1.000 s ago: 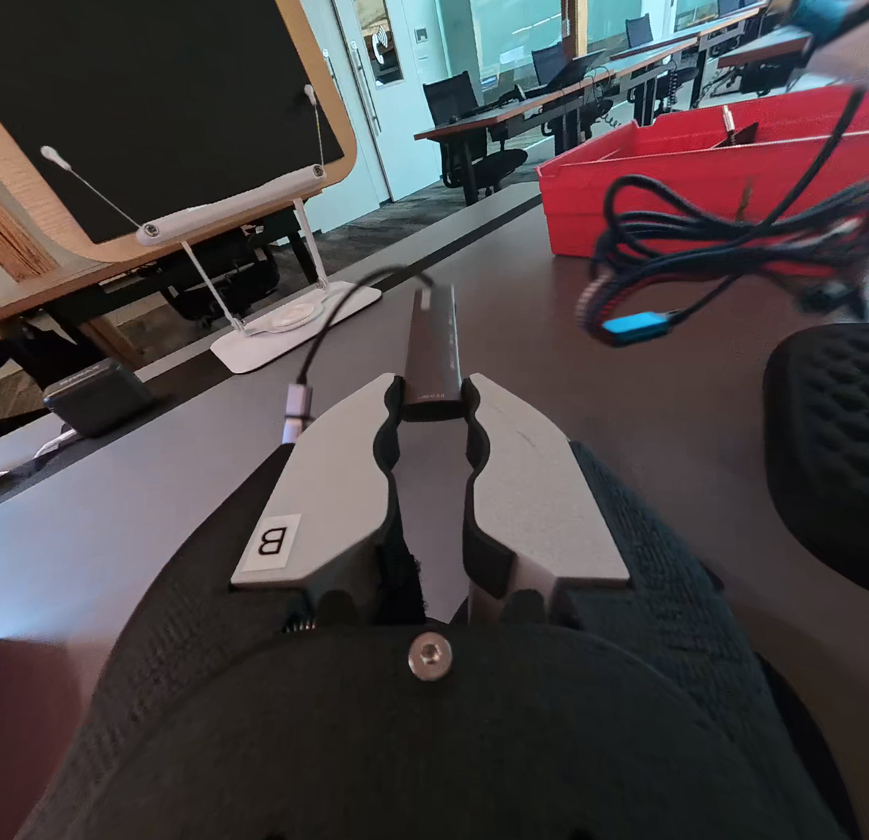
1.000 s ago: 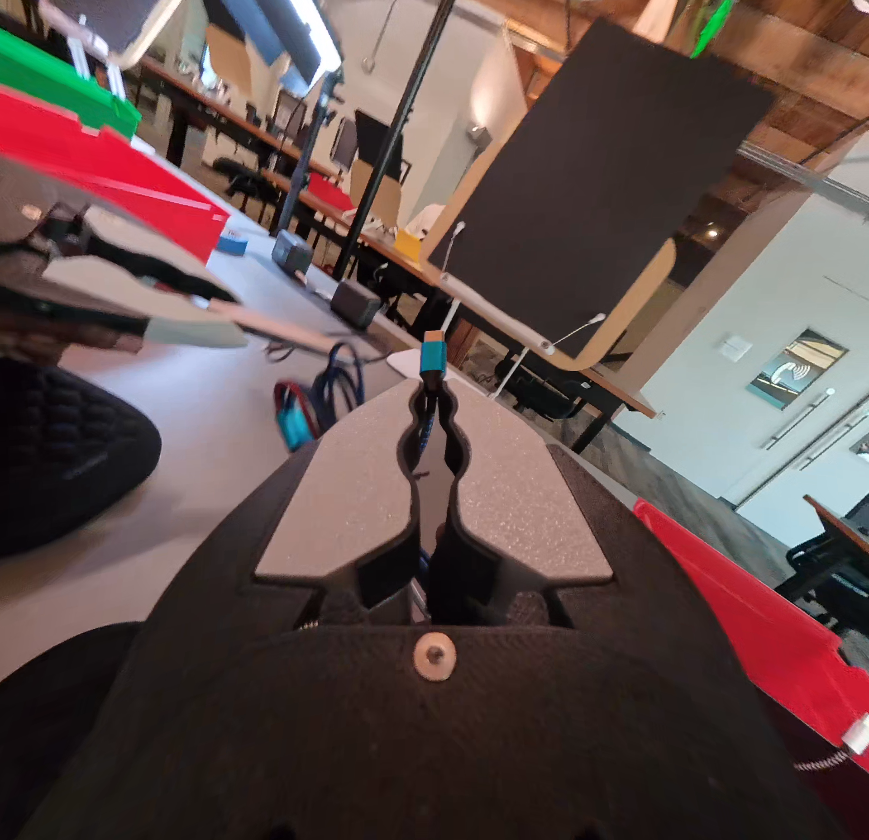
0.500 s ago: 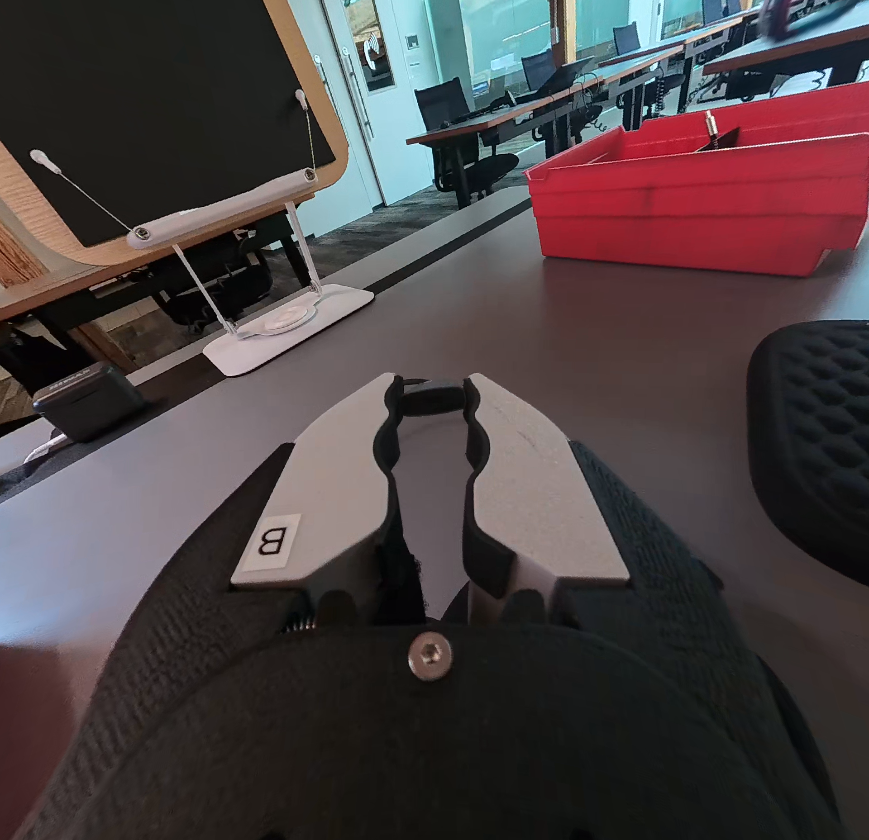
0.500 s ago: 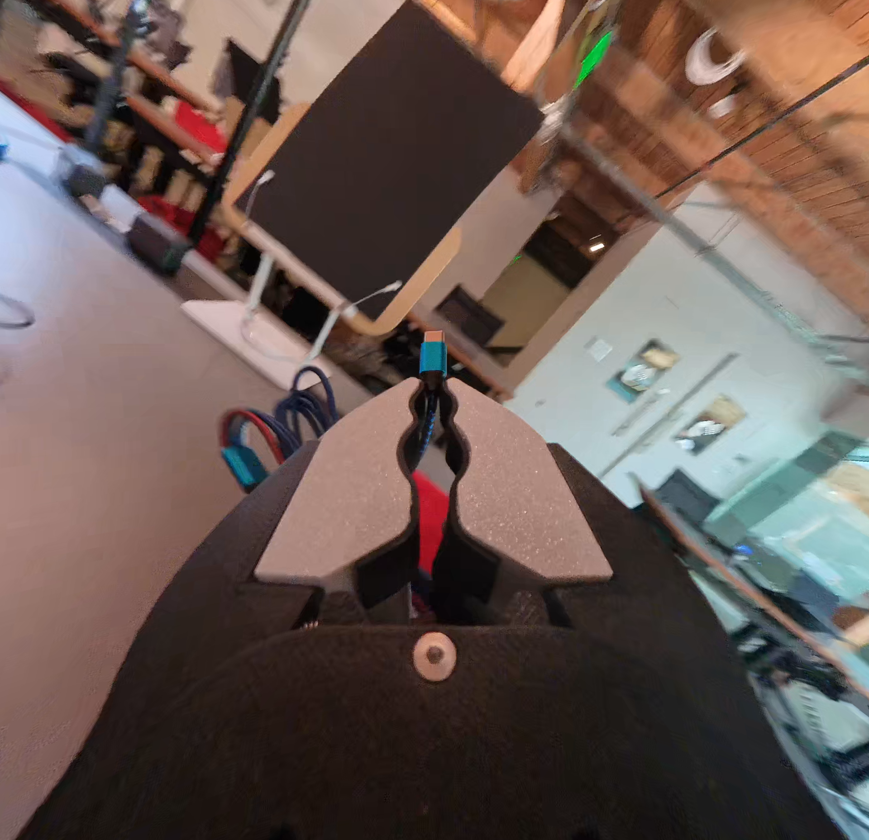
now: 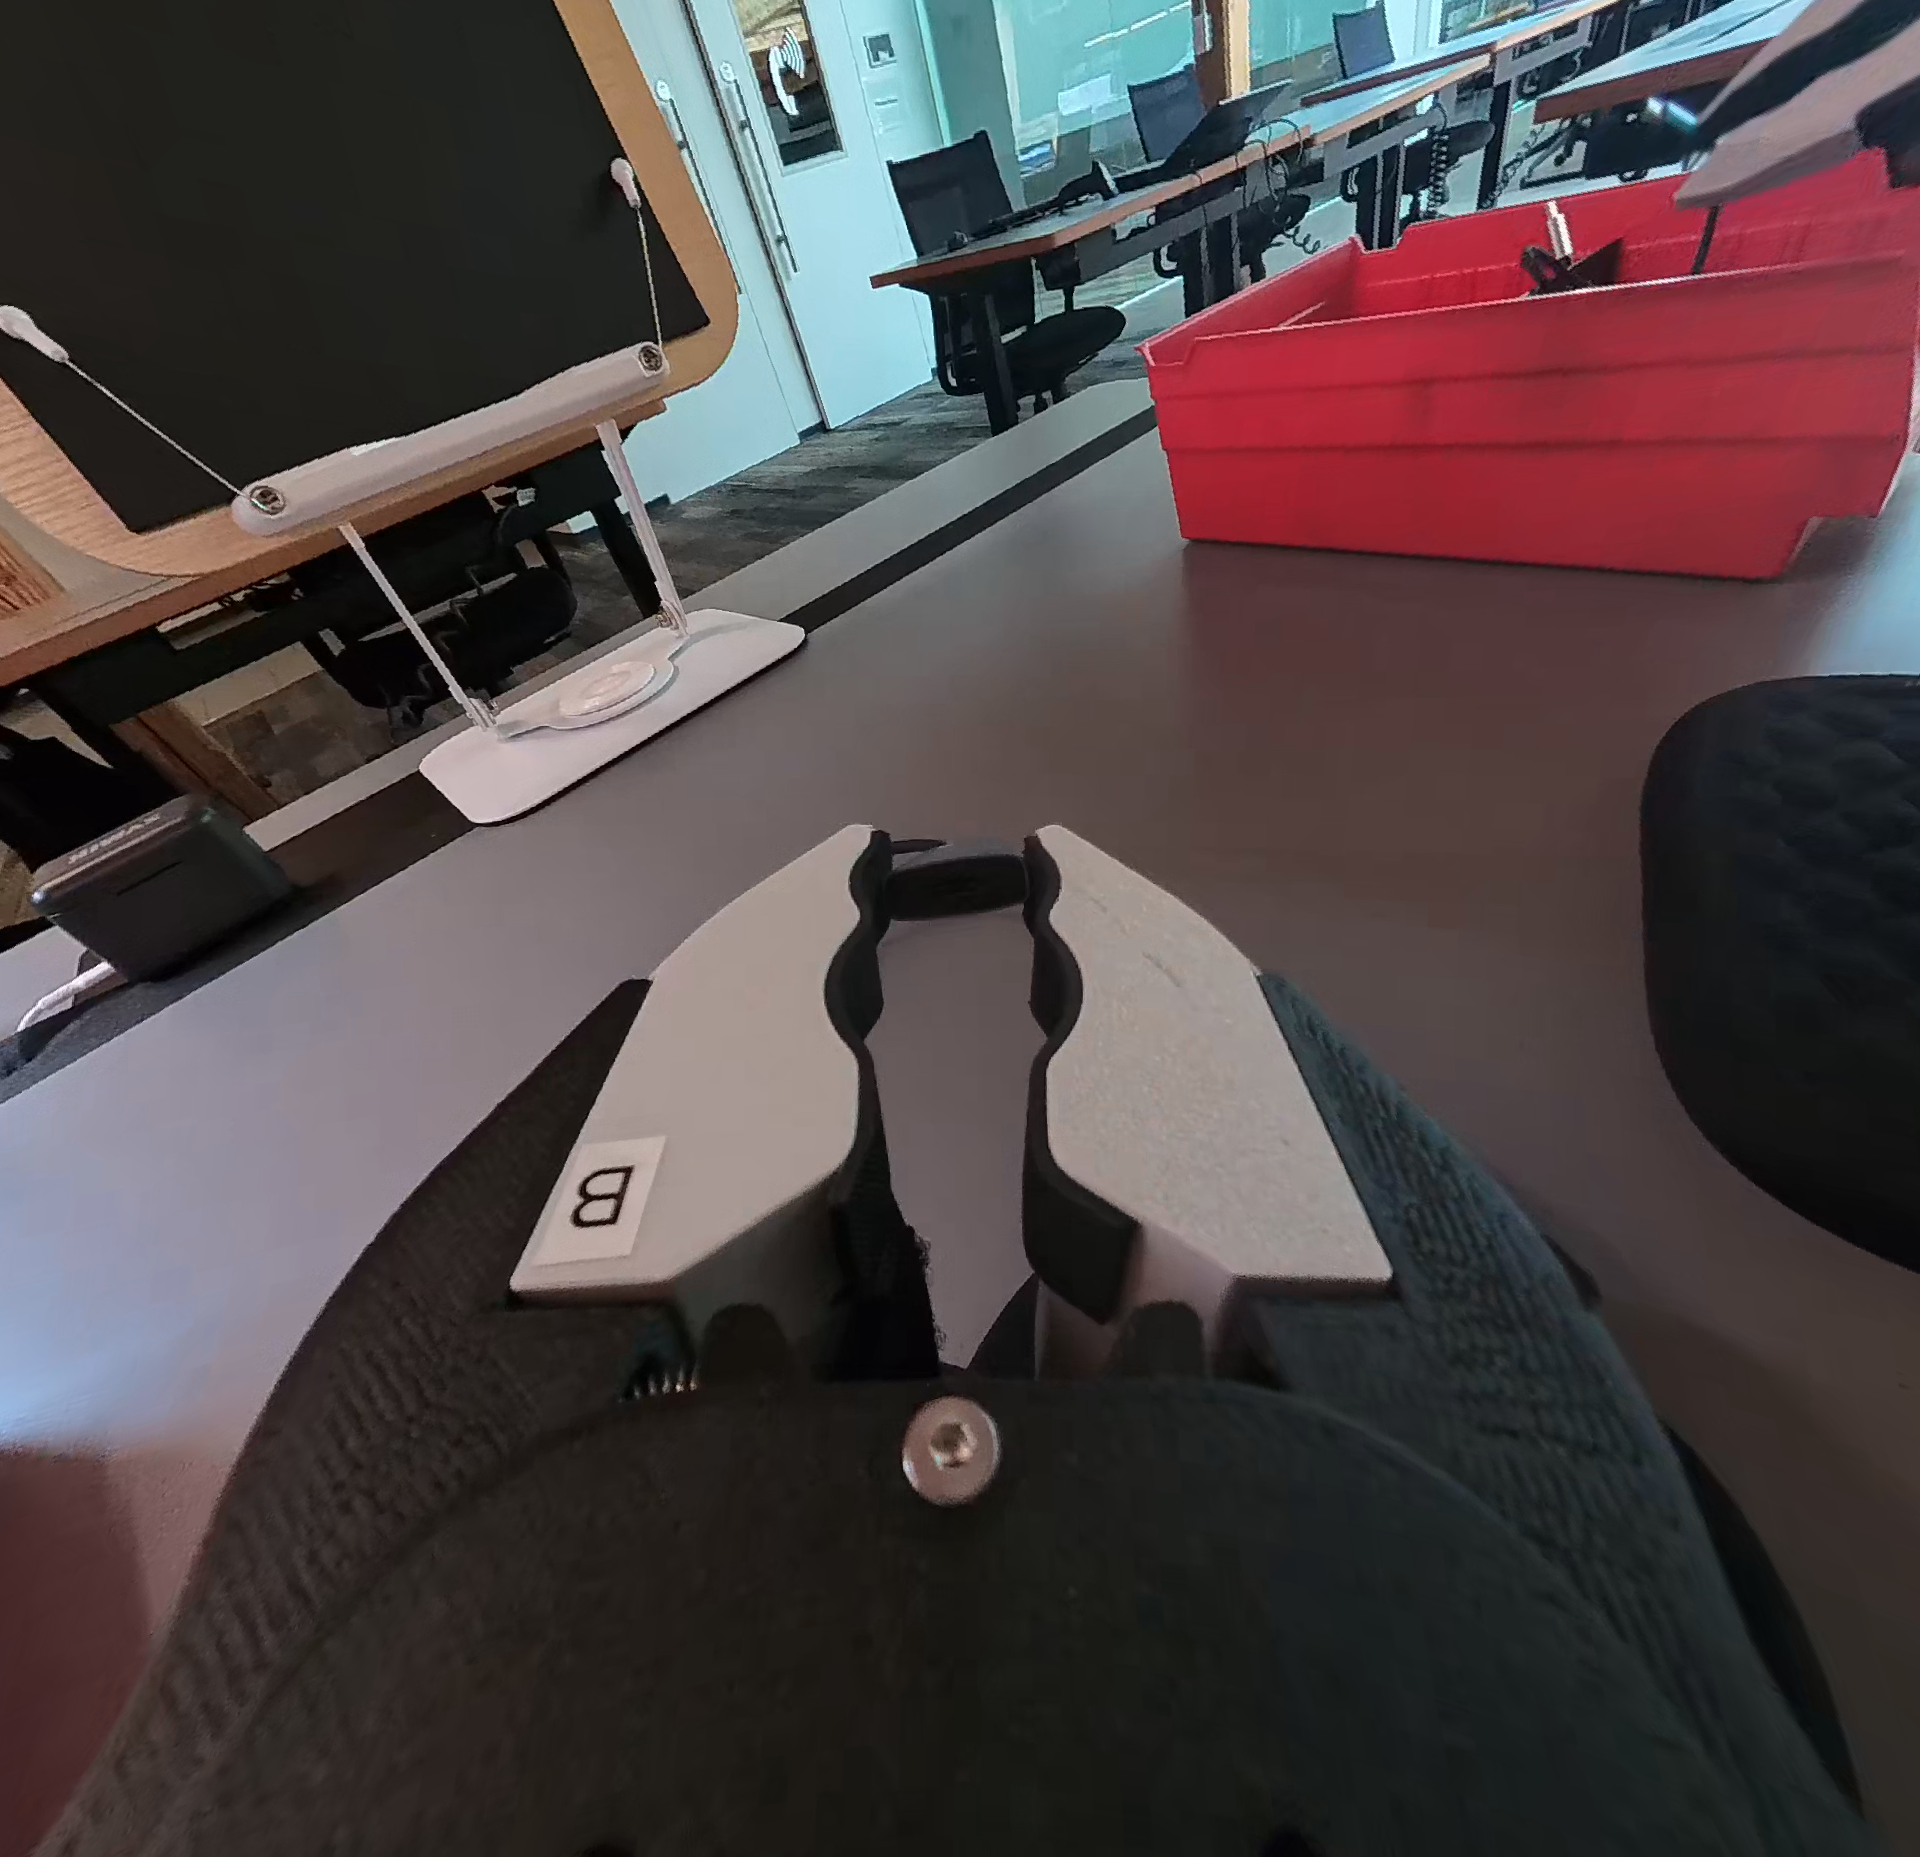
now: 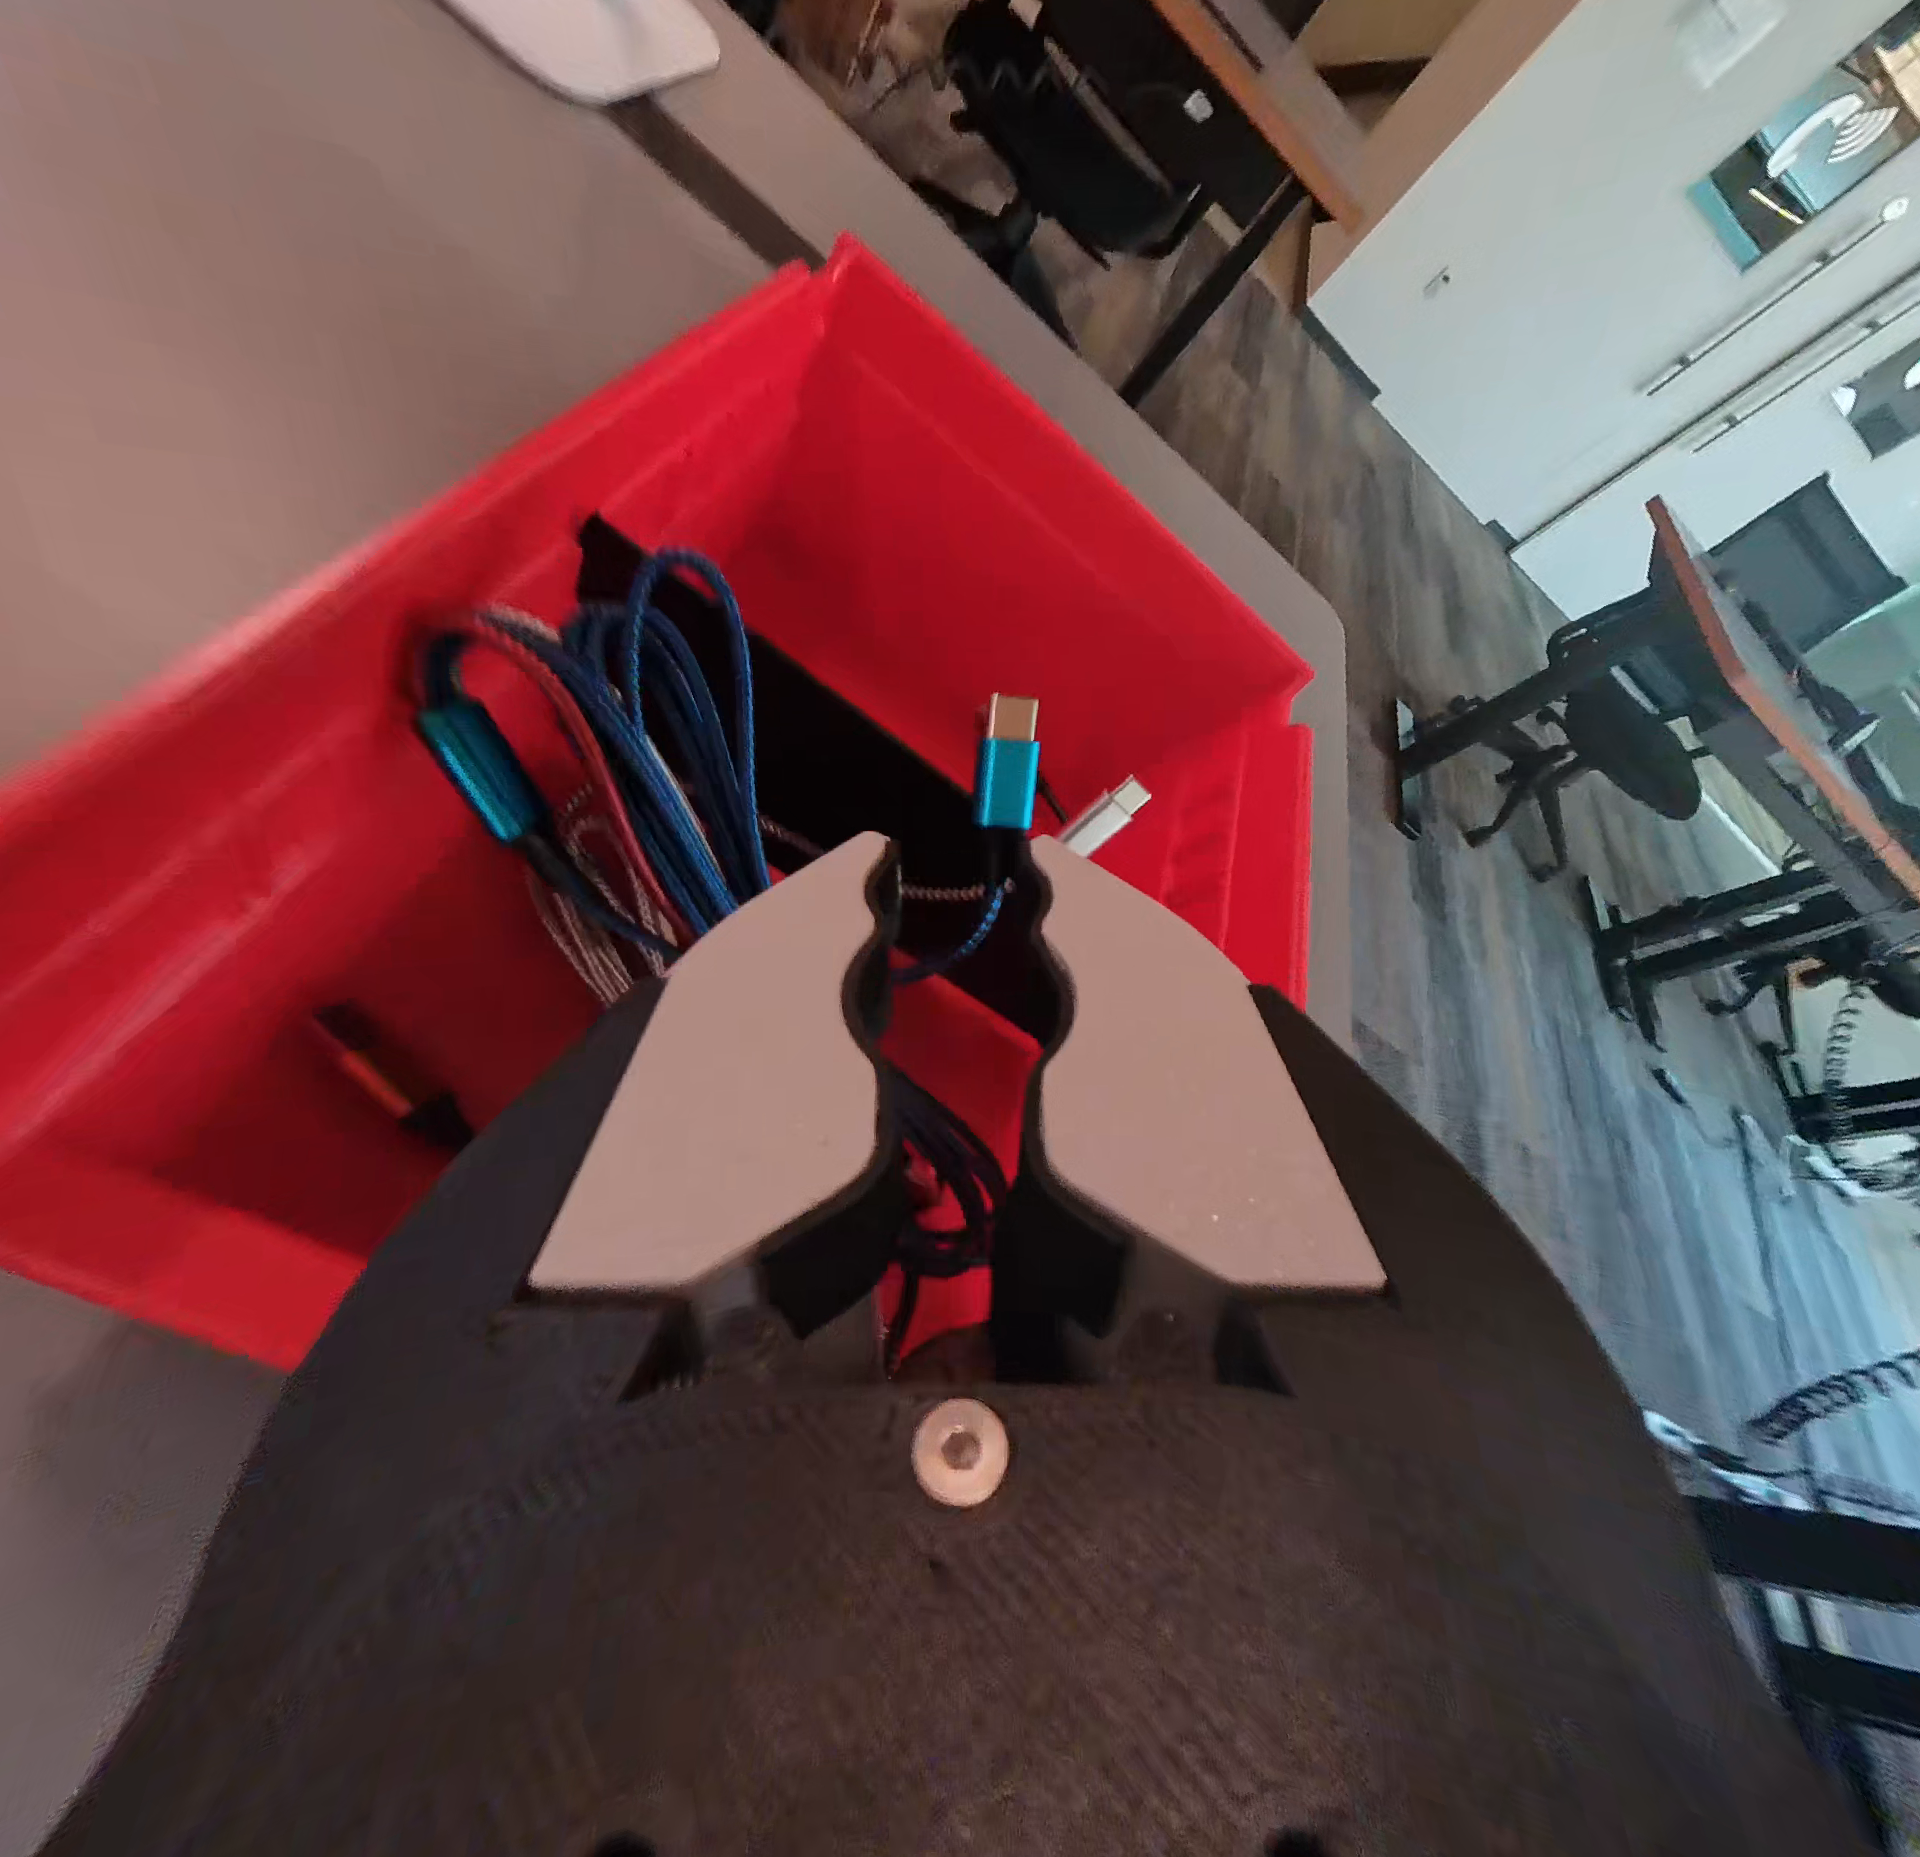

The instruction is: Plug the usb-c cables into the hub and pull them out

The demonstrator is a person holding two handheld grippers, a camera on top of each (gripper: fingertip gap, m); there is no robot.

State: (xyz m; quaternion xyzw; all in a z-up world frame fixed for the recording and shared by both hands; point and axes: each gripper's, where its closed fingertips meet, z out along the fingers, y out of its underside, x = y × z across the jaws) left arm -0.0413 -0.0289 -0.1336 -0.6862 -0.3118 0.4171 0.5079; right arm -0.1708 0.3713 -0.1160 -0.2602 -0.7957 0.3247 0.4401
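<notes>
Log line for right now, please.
left gripper: shut on hub, over table | right gripper: open over red bin, cables inside

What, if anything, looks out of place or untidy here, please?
The braided cables lie tangled in the red bin, one blue plug sticking up. One strand crosses the gap between the open right tongs and might snag. The left tongs grip the hub squarely; nothing else stands out.

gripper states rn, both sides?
Left gripper: shut on the hub, gripping its near end.
Right gripper: open above the red bin; cable bundle released.
</notes>
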